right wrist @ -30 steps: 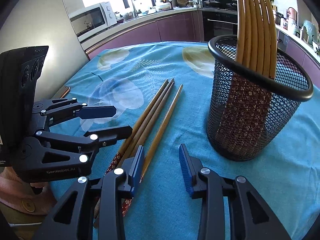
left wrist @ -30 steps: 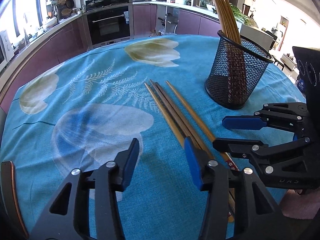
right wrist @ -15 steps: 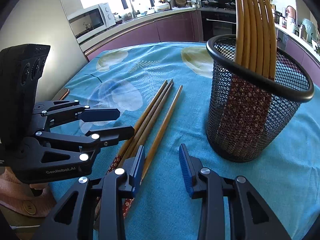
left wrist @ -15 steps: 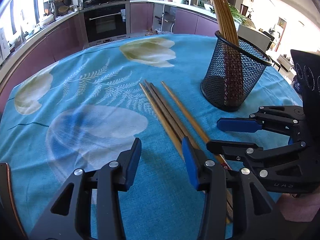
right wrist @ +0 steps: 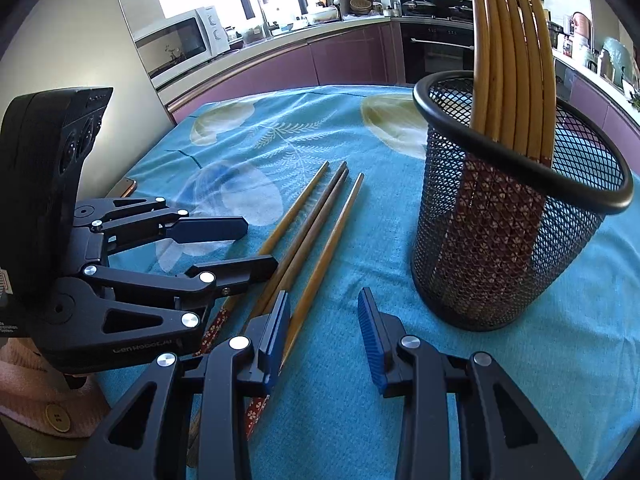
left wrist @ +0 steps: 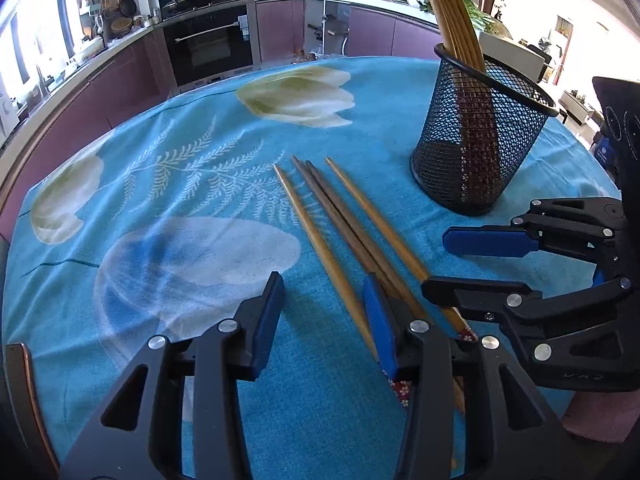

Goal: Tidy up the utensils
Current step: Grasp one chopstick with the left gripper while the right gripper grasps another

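**Four chopsticks lie under two empty grippers**

Four loose chopsticks [left wrist: 352, 232] lie side by side on the blue flowered tablecloth [left wrist: 160, 184], with the thin tips pointing away from both cameras. The black mesh holder [right wrist: 500, 240] stands upright to the right of them, apart from them, and several light chopsticks [right wrist: 512, 60] already lean inside it.

The left gripper [left wrist: 324, 316] hangs over the thick ends with its jaws parted and nothing between the pads. The lightest chopstick runs into the gap, and the two dark ones pass under the right finger.

The right gripper [right wrist: 324, 332] is also released and empty. The chopsticks lie at its left finger, not in the gap, which shows only cloth.
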Demonstrator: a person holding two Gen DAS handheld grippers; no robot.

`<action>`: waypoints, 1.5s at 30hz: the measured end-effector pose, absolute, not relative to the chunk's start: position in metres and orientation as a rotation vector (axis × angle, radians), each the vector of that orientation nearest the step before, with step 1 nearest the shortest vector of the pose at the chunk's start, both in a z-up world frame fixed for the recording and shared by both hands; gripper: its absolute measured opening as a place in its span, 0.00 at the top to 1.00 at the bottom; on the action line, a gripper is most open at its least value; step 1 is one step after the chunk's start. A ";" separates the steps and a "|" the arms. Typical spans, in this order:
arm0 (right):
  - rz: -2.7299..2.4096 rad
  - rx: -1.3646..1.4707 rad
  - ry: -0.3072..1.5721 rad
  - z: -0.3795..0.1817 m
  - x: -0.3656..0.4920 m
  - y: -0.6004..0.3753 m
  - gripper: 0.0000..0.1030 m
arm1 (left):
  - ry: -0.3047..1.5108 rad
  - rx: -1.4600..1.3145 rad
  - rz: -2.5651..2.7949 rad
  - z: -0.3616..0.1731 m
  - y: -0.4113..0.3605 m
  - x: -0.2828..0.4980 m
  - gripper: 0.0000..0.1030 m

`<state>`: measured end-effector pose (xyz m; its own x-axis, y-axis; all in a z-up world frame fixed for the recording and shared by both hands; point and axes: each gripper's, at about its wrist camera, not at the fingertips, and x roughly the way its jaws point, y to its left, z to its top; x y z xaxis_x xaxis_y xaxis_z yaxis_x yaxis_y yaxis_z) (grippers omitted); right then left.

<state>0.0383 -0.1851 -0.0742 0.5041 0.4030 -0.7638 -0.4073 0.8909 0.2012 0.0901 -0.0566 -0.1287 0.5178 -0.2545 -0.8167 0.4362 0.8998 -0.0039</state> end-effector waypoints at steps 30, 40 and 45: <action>0.464 0.137 0.879 -0.066 0.044 -0.199 0.94 | 0.946 0.035 -0.399 -0.122 -0.032 0.092 0.92; 0.512 0.094 0.929 -0.073 0.044 -0.185 0.94 | 0.970 0.067 -0.465 -0.127 -0.040 0.081 0.92; 0.504 0.075 0.945 -0.076 0.045 -0.183 0.92 | 0.981 0.081 -0.474 -0.131 -0.042 0.087 0.90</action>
